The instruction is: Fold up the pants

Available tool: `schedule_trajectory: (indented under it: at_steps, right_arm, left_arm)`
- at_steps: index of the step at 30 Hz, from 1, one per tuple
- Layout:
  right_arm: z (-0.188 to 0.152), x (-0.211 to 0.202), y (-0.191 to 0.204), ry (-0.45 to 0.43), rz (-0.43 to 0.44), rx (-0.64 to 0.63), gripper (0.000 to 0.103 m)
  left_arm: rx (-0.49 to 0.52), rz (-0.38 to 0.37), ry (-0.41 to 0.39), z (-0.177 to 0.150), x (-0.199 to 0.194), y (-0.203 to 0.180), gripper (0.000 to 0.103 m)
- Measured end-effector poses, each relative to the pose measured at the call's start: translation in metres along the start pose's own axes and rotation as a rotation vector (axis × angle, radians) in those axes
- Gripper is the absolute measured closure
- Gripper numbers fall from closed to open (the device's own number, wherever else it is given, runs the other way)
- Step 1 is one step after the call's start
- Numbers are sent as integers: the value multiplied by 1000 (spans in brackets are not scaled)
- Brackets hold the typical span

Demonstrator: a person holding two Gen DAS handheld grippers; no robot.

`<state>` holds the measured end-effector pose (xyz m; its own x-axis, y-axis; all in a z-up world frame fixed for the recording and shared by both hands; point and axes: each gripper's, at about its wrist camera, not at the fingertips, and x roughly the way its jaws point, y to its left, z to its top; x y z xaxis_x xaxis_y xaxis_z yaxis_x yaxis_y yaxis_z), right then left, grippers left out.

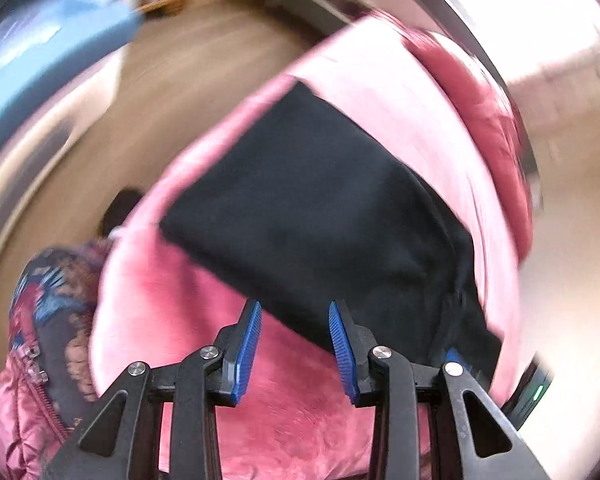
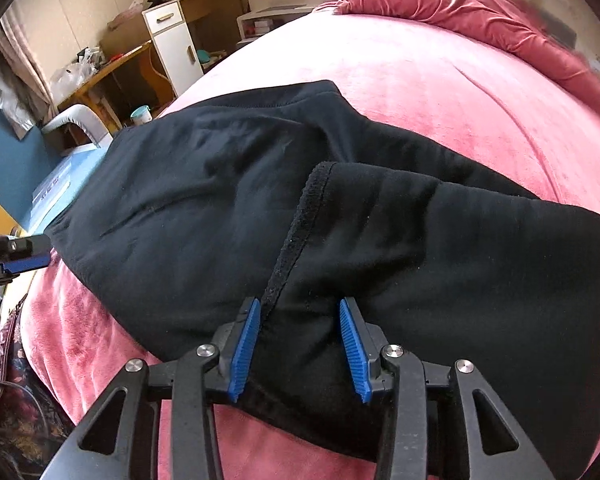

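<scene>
Black pants (image 2: 228, 200) lie folded on a pink fleece bedspread (image 2: 440, 92); a hemmed edge (image 2: 304, 220) lies across the top layer. My right gripper (image 2: 298, 348) is open, its blue pads on either side of the near fold of the pants. In the blurred left wrist view the pants (image 1: 312, 208) lie ahead. My left gripper (image 1: 294, 348) is open and empty over the pink bedspread (image 1: 220, 300) at the pants' near edge. The left gripper also shows at the left edge of the right wrist view (image 2: 16, 258).
A dark pink pillow (image 2: 460, 8) lies at the far end of the bed. A quilted floral jacket (image 1: 40, 340) lies at the bed's near left. A wooden desk (image 2: 100, 76), a white cabinet (image 2: 176, 44) and a blue box (image 2: 4, 160) stand beside the bed.
</scene>
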<state>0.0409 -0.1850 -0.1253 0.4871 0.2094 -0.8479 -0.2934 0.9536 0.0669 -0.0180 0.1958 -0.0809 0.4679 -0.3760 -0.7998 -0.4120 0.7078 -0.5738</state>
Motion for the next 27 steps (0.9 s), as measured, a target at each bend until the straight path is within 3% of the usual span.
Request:
schedule_trajectory:
  at_steps: [4,10,16,19,22,27]
  right_arm:
    - [-1,-1,3,-5,2,10,59]
    - [2,3,12,-2,-4,-4,52]
    - [1,7,24,2,-26,-39,41]
    - [0,10,32,3,-63,-82,39]
    - [-2,11,38,1,-78,-99,37]
    - [-1,10,38,1,-67,-91,36]
  left_arm:
    - [-173,-76,9,10,3,34,67]
    - [-268,-80,-14,14,12,50,66]
    - [-299,-64,-20,22,24,53,65]
    - [-287,-67,-34,25,25,52,65]
    - [-227,-60,-57,27,23,44,77]
    - [-113,-39,-95,29,17,22,78]
